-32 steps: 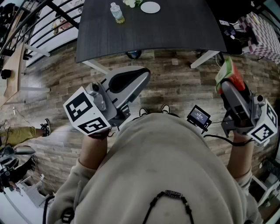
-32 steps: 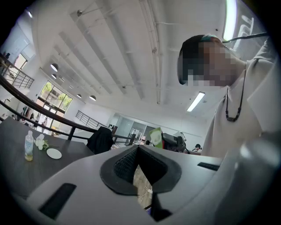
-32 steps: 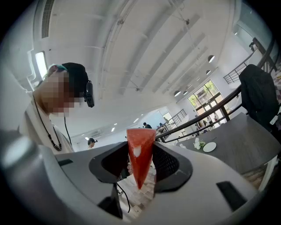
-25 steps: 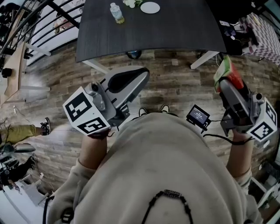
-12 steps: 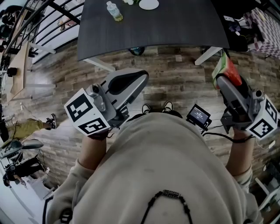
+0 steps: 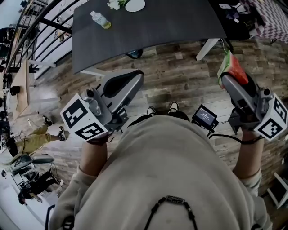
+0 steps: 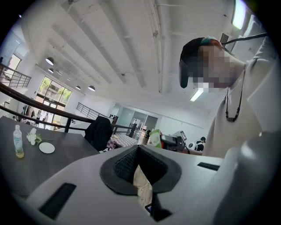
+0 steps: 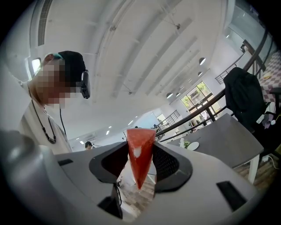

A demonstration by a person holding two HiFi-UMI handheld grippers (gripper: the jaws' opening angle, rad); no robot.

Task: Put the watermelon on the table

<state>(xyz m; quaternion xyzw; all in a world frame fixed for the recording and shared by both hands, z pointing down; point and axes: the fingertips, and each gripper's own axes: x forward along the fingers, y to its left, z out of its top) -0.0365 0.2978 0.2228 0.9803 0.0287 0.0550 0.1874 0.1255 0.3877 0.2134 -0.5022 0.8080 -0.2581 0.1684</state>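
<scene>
My right gripper point(image 6: 228, 77) is shut on a watermelon slice point(image 6: 231, 68), red with a green rind, held over the wooden floor to the right of the table. In the right gripper view the red wedge point(image 8: 139, 154) sits clamped between the dark pads of the gripper point(image 8: 140, 165). My left gripper point(image 6: 135, 77) is shut with nothing in it, its pads meeting in the left gripper view around point(image 7: 137, 169). The dark grey table point(image 6: 171, 22) stands ahead, its near edge beyond both grippers.
On the table's far part stand a small plastic bottle point(image 6: 100, 19), a white plate point(image 6: 135, 5) and white flowers point(image 6: 114, 4). Railings point(image 6: 31, 31) run along the left. A checked cloth and clutter point(image 6: 265, 18) lie at the upper right. White table legs point(image 6: 204, 47) reach the floor.
The view has shifted; the table now lies more to the left and tilted. Both grippers keep their hold and stance, the right one slightly higher with the slice.
</scene>
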